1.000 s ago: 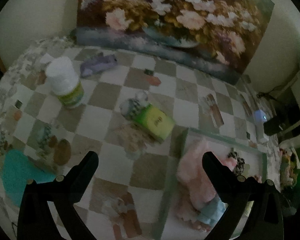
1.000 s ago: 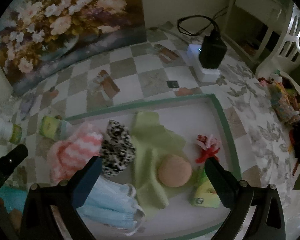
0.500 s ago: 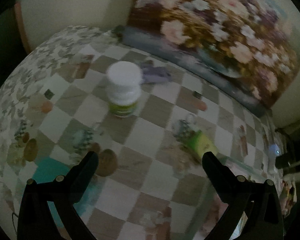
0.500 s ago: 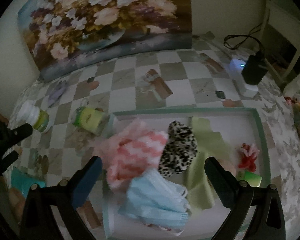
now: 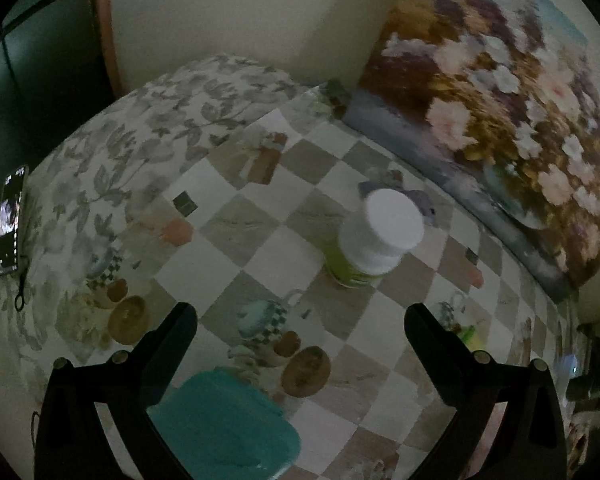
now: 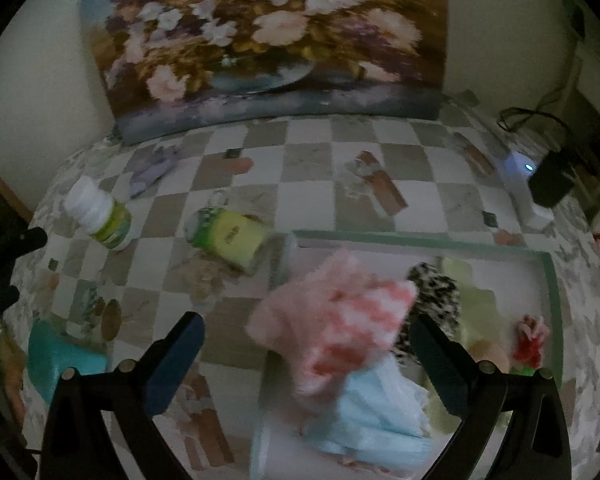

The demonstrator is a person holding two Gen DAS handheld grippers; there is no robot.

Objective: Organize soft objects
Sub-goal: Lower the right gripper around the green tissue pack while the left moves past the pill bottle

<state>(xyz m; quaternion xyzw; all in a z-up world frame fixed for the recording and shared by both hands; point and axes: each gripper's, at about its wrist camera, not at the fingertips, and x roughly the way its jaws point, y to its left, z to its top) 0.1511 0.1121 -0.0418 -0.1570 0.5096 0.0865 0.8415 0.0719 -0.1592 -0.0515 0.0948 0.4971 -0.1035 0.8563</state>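
1. In the left wrist view, the left tool [image 5: 300, 320] has its jaws spread wide and holds nothing. Low in the frame, between them, lies a teal cloth [image 5: 224, 424], smooth and rounded at its corners.
2. Past it, at centre frame, a white-capped bottle [image 5: 374, 244] with a green label stands upright on the checkered surface [image 5: 260, 256]. A small lilac soft piece [image 5: 424, 204] peeks out just behind its cap.
3. Only this view shows a lit phone [image 5: 10, 220] at the far left edge.
4. In the right wrist view, the right tool [image 6: 306, 338] is likewise spread and empty.
5. Only this view shows the green-rimmed tray [image 6: 420, 238] at lower right. It holds a fuzzy pink-striped piece [image 6: 332, 320], a pale blue mask [image 6: 376, 416], a leopard-print piece [image 6: 436, 296] and a light green cloth [image 6: 476, 304].
6. A green can [image 6: 232, 236] lies on its side just left of the tray.
7. A flower painting [image 6: 268, 40] leans against the wall at the top.
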